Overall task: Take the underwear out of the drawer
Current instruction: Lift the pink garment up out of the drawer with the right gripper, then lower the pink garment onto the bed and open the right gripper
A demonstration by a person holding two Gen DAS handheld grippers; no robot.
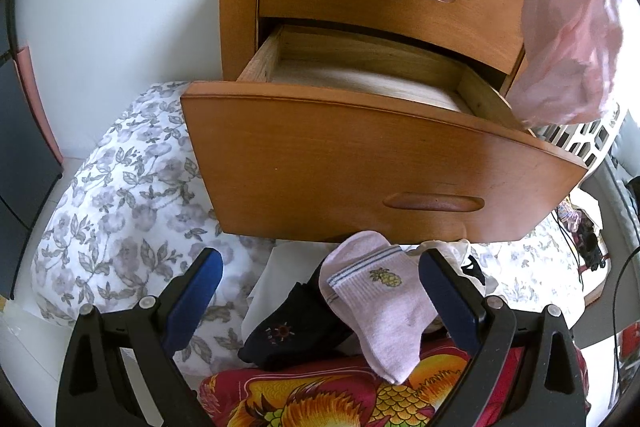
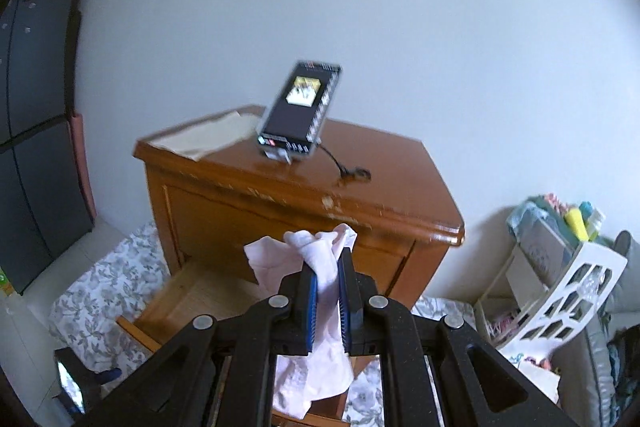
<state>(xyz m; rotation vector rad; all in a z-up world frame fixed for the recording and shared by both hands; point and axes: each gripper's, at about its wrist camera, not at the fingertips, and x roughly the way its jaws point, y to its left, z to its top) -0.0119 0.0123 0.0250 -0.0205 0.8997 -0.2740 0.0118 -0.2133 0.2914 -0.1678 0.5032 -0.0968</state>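
Our right gripper point(image 2: 327, 279) is clamped on the pink underwear point(image 2: 320, 291): the blue pads point(image 2: 310, 291) press it from both sides. The fabric bunches up past the fingertips and hangs in a long fold below the jaws, so it's held mid-cloth, w/ the drawer point(image 2: 192, 297) open beneath and to the left. In the left wrist view the same pink underwear point(image 1: 568, 39) shows as a blurred bundle at the upper right, above the drawer's right corner and clear of its floor.

Our left gripper point(image 1: 320, 283) has its jaws spread wide w/ nothing pinched. Between its 2 fingers, lower down, lie a pale pink sock w/ a pineapple motif point(image 1: 384, 303) and a black sock point(image 1: 292, 327); the pink one overlaps the black. Both rest on a red cloth w/ a gold pattern point(image 1: 320, 403), in front of the drawer front point(image 1: 360, 163). The lower drawer point(image 1: 360, 75) is pulled out and its bare wood bottom shows.

Nightstand point(image 2: 304, 195) top carries a propped phone point(image 2: 300, 111) and a folded cloth point(image 2: 208, 135). A floral duvet point(image 1: 120, 187) lies at the left, a white lattice basket point(image 2: 568, 291) at the right.
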